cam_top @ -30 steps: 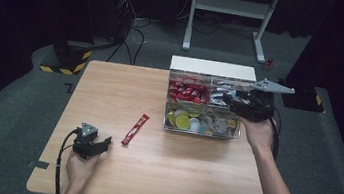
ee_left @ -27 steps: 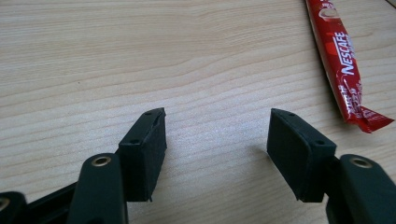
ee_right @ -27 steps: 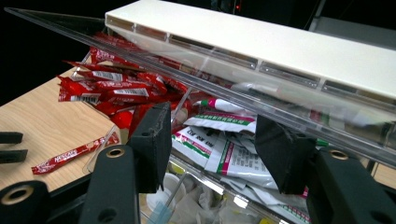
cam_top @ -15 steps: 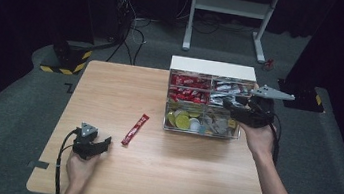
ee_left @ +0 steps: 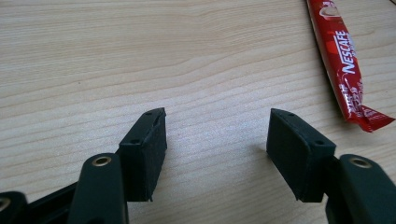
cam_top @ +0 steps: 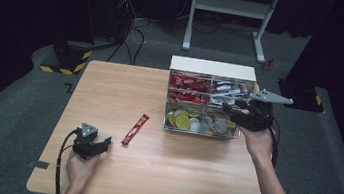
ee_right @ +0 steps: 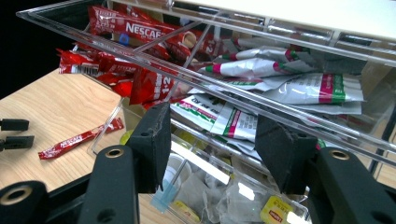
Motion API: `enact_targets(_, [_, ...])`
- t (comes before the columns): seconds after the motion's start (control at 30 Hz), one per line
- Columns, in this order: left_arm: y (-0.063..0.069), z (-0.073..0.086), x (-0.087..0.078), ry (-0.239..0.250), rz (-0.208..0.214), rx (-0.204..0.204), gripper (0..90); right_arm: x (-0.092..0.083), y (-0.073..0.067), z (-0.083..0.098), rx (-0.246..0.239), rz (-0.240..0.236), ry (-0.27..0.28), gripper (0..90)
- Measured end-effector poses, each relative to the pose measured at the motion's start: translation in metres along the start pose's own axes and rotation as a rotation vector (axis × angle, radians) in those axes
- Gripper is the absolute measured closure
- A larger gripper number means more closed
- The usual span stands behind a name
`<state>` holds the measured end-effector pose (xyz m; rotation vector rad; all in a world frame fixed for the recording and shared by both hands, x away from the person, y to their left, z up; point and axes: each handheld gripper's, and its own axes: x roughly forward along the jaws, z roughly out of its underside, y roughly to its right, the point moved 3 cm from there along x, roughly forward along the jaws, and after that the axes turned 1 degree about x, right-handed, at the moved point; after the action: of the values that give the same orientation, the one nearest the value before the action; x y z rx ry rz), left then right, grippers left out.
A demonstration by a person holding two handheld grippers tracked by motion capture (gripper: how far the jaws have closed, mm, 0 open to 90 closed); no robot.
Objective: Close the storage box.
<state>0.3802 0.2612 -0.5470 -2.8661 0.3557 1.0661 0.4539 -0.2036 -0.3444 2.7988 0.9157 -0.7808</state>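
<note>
Lying flat on the tabletop (cam_top: pixel 175 168) between the left tool (ee_left: pixel 217 126) and the clear drawer box (cam_top: pixel 212 68), the red coffee stick (cam_top: pixel 135 129) looks light, soft and slippery; pinch it across its middle. Both tools stand wide and empty, the right tool (ee_right: pixel 212 121) at the box.

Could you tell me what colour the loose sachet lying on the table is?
Red with white lettering; the sachet shows best in the left gripper view.

Wooden table (cam_top: pixel 110 89): red sachet (cam_top: pixel 135 129), clear compartment box (cam_top: pixel 208 104), left gripper (cam_top: pixel 98 146)
</note>
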Motion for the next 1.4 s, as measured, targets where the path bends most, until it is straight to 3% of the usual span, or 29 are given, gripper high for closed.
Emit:
enact_targets(0.57, [0.001,0.0,0.001,0.003,-0.006,0.005,37.7,-0.003,0.0,0.008,0.005,-0.004,-0.002,45.8])
enact_targets(0.93, [0.001,0.0,0.001,-0.001,-0.009,0.011,37.5,-0.02,-0.003,0.016,-0.015,-0.005,0.01,45.7])
enact_targets(1.1, [0.002,0.0,0.001,-0.004,-0.018,0.023,37.4,-0.029,-0.007,0.012,-0.032,-0.002,0.047,45.8])
enact_targets(1.17, [0.003,0.0,0.001,-0.006,-0.019,0.025,37.2,-0.03,-0.009,0.009,-0.063,0.025,0.05,45.8])
enact_targets(1.4, [0.003,0.0,0.001,-0.007,-0.016,0.026,37.1,-0.021,-0.007,0.001,-0.073,0.039,0.049,46.5])
